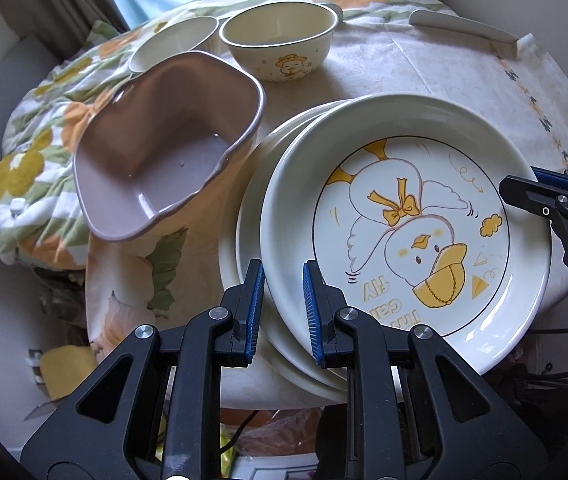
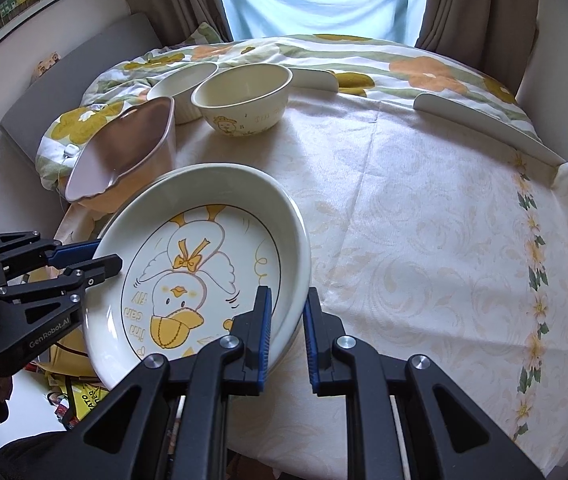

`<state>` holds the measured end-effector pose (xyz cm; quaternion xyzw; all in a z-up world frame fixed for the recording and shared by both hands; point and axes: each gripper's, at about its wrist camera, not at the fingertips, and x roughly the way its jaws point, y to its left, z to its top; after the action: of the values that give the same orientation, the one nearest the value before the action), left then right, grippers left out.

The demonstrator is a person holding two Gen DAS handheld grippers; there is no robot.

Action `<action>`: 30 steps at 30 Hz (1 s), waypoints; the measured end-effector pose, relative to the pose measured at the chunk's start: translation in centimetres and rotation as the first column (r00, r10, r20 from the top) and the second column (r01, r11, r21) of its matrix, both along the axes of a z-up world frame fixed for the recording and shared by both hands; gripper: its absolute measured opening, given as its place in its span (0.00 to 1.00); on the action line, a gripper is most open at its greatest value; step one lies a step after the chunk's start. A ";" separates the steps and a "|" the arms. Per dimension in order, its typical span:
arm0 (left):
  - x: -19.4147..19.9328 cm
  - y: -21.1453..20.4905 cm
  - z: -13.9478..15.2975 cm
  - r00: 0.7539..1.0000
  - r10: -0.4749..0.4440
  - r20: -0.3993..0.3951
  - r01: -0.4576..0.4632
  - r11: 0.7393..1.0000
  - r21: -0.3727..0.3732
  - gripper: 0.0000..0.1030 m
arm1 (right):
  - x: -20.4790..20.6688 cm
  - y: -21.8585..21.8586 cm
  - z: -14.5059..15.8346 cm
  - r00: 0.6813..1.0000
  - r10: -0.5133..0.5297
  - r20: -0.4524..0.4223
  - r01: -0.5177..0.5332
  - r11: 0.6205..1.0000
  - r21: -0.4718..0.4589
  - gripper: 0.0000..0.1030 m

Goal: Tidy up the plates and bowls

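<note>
A cream plate with a duck drawing [image 1: 404, 216] lies on top of a stack of plates [image 1: 252, 216] at the table's near-left edge; it also shows in the right wrist view [image 2: 204, 264]. My left gripper [image 1: 283, 308] straddles the stack's near rim with a gap between its pads. My right gripper [image 2: 287, 332] straddles the duck plate's right rim, jaws apart around it. A mauve square bowl [image 1: 164, 152] stands tilted to the left. A cream duck bowl [image 1: 280, 40] and a white ribbed bowl [image 1: 172, 42] stand behind.
The table has a pale floral cloth [image 2: 424, 240]. A flowered quilt [image 2: 364, 60] lies behind it. White rails [image 2: 484, 124] stand at the table's far edge. Clutter sits on the floor [image 2: 76, 396] below the left edge.
</note>
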<state>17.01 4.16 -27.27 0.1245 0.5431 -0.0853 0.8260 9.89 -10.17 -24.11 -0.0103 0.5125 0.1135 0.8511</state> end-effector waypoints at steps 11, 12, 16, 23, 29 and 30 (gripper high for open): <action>-0.4 -0.2 0.4 1.000 0.006 0.026 -0.007 0.999 0.045 0.17 | 0.5 0.4 -0.5 1.000 0.015 -0.011 -0.015 1.000 -0.014 0.14; -0.4 -0.2 0.4 1.000 0.009 0.030 -0.011 0.999 0.052 0.17 | 0.5 0.4 -0.7 1.000 0.018 -0.017 -0.018 1.000 -0.015 0.14; -0.3 0.3 0.5 0.999 0.025 0.026 -0.026 0.999 0.040 0.17 | 0.4 0.5 -0.9 1.000 0.023 -0.016 -0.024 1.000 -0.021 0.14; -0.2 0.7 0.6 0.999 0.049 0.010 -0.049 0.999 0.017 0.17 | 0.7 0.5 -0.9 0.999 0.025 -0.022 -0.026 1.000 -0.012 0.14; -0.1 -0.3 0.5 0.999 0.030 -0.024 -0.030 0.999 0.034 0.32 | 0.7 0.4 -0.8 0.999 0.025 -0.026 -0.025 1.000 -0.003 0.14; -0.3 -0.4 0.4 0.999 0.023 -0.038 -0.022 1.000 0.008 0.51 | 0.8 0.4 -0.9 0.999 0.027 -0.027 -0.027 1.000 -0.002 0.14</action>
<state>16.76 3.77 -26.87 0.1200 0.5607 -0.0763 0.8157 10.65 -9.73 -25.00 -0.0169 0.5238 0.1244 0.8425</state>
